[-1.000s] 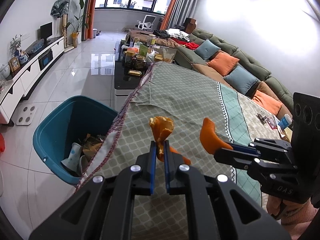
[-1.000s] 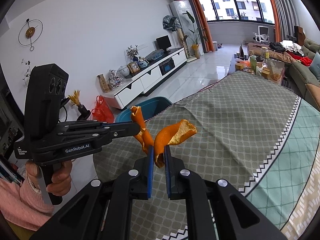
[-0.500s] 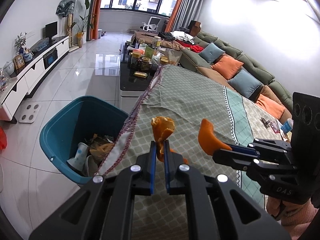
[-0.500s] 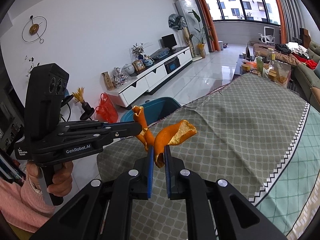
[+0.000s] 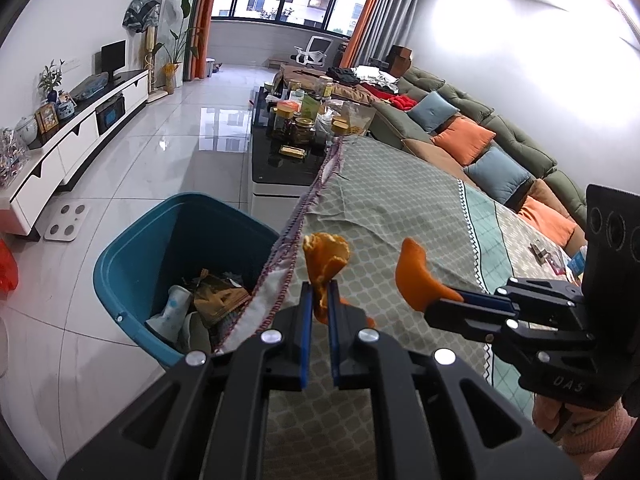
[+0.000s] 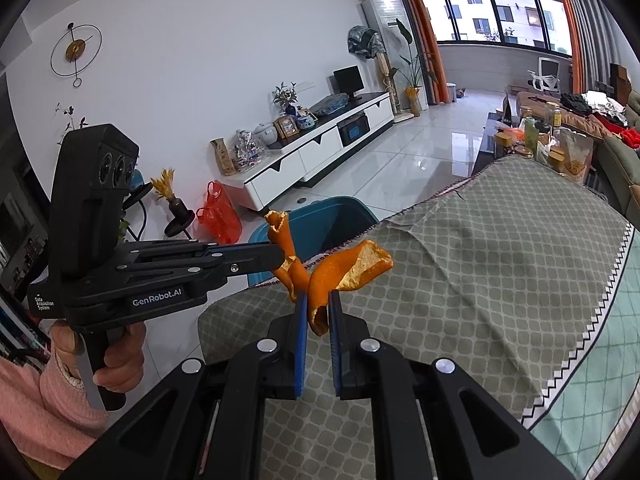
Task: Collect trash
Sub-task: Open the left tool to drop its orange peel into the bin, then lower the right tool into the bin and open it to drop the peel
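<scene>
Holding one strip of orange peel apiece, both grippers hang above the near corner of a desk (image 5: 400, 208) draped in a grey-green lattice-patterned cloth (image 6: 500, 264) with a teal panel and white zigzag border. Left gripper (image 5: 319, 300): blue-padded jaws clamped on a curled orange peel piece (image 5: 326, 258), which stands up out of the fingertips with its pale pith side showing; positioned over the desk edge, just beside the bin. Right gripper (image 6: 319, 304): jaws likewise clamped on a second orange peel (image 6: 352, 266), a wider strip that folds over to the right, orange skin outward and pale pith beneath. In the left wrist view the right gripper enters from the right with its peel tip pointing up; in the right wrist view the left gripper enters from the left, held by a hand (image 6: 116, 356) in a pink knitted sleeve (image 6: 36, 400). The two peels sit near one another and overlap in the right wrist view; contact cannot be told. Teal plastic bin (image 5: 132, 256): on the white tiled floor against the desk's left edge, already containing crumpled paper, wrappers and a pale bottle-like item. Background: black coffee table with jars (image 5: 296, 124), green sofa with orange and blue cushions (image 5: 480, 136), white TV cabinet (image 6: 320, 140), red plastic bag (image 6: 218, 216).
</scene>
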### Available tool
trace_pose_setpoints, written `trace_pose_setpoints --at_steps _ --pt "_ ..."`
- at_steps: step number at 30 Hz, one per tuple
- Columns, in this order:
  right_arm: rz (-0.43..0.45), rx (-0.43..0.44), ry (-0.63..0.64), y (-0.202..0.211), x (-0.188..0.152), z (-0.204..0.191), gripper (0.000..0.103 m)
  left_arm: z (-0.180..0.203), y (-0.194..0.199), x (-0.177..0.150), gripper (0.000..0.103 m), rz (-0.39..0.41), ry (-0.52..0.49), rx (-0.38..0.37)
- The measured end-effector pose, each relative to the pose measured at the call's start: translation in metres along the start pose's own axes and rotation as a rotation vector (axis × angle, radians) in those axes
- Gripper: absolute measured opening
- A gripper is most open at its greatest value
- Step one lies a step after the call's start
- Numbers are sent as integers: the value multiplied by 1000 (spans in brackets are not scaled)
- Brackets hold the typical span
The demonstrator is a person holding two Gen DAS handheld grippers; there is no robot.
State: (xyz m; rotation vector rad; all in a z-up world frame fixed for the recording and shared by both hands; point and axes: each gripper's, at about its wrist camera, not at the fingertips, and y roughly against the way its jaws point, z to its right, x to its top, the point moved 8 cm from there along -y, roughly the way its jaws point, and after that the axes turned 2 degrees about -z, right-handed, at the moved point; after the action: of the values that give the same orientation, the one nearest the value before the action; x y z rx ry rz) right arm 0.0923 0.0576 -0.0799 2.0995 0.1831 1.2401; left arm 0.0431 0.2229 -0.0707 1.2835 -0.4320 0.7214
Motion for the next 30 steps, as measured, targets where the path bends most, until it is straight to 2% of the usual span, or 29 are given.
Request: trace_pose_setpoints --at_steps 21,30 --pt "-18 14 8 -22 11 -4 10 -13 4 3 9 21 23 29" --pt "-35 18 0 -29 9 -3 10 -23 -4 -2 9 -1 48 21"
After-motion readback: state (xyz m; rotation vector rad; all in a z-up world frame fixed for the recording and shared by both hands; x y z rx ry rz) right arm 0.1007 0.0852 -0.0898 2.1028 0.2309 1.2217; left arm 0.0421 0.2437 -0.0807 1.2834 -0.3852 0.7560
